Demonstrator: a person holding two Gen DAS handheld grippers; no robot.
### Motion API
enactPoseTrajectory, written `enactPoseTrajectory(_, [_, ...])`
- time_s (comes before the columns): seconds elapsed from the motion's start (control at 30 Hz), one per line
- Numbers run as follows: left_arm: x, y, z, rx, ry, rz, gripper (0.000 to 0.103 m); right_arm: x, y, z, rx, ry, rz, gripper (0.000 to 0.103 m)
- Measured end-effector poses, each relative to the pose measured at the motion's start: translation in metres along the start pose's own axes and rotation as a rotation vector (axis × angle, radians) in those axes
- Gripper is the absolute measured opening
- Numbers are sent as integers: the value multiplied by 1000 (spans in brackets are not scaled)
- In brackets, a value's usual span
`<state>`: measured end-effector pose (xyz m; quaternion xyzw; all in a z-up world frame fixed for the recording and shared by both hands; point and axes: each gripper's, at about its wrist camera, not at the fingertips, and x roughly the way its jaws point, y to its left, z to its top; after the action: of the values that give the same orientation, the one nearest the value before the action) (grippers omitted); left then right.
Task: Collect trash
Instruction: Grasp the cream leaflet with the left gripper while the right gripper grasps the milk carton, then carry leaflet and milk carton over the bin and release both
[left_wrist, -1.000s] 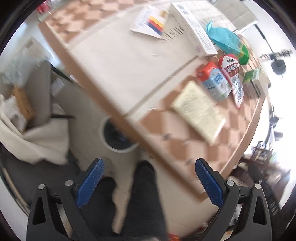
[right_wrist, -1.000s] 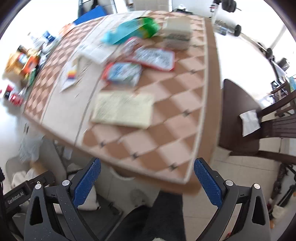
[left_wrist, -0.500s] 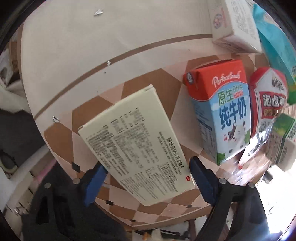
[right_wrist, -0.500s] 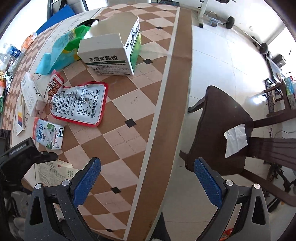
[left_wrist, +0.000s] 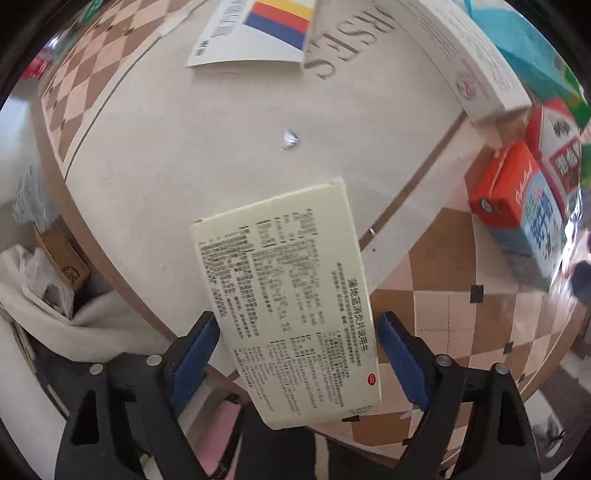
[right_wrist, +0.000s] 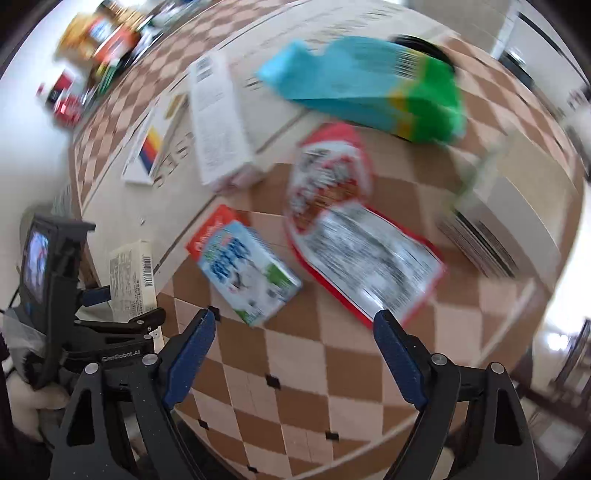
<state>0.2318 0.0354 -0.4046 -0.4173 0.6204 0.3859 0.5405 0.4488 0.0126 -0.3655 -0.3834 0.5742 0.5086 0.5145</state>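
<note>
1. While its jaws are closing, the left gripper (left_wrist: 297, 356) straddles a flat, pale-yellow printed cardboard box (left_wrist: 291, 310); the ribbed blue pads do not yet press it.
2. That box lies at the table's (left_wrist: 177, 155) near edge, overhanging it.
3. Over bare brown-and-cream checkered tabletop, the right gripper (right_wrist: 293, 350) is closing too, with nothing between its jaws.
4. Just beyond it lie a boxy red-and-blue milk carton (right_wrist: 243, 266) and a glossy, crinkled red-edged pouch (right_wrist: 354, 240).
5. Farther off, a soft turquoise-and-green bag (right_wrist: 369, 88) lies slumped.
</note>
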Motion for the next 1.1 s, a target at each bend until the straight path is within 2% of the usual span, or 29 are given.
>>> enactPoseTrajectory(0.03, [-1, 4, -2, -16, -9, -27, 74, 6, 10, 7, -37, 18, -9, 89])
enactPoseTrajectory(0.2, [-4, 22, -13, -11, -63, 36, 74, 37, 40, 25, -173, 92, -86, 88])
enactPoseTrajectory(0.27, [-4, 27, -14, -15, -68, 33, 74, 47, 46, 25, -191, 112, -90, 88])
enactPoseTrajectory(0.37, [-5, 46, -17, -25, -70, 20, 74, 61, 54, 25, -200, 135, -106, 65])
enactPoseTrajectory(0.4, [-3, 47, -13, -27, -68, 24, 74, 60, 57, 23, -201, 114, -121, 63])
enactPoseTrajectory(0.47, [-2, 46, -11, -18, -76, 37, 74, 59, 58, 19, -175, 97, -121, 62])
enactPoseTrajectory(0.53, [-2, 48, -11, -3, -89, 55, 74, 56, 54, 11, -99, 98, -121, 61])
enactPoseTrajectory(0.63, [-7, 27, -12, 12, -95, 73, 74, 51, 37, -13, 42, 112, -95, 61])
enactPoseTrajectory(0.73, [-8, 22, -15, 22, -102, 76, 74, 48, 27, -30, 110, 119, -84, 61])
enactPoseTrajectory(0.9, [-9, 24, -17, 30, -116, 80, 74, 47, 33, -32, 93, 104, -129, 64])
enactPoseTrajectory(0.97, [-12, 21, -19, 35, -126, 86, 74, 46, 39, -32, 75, 78, -154, 59])
enactPoseTrajectory(1.1, [-22, 18, -25, 45, -158, 97, 74, 44, 46, -39, 90, 36, -154, 58])
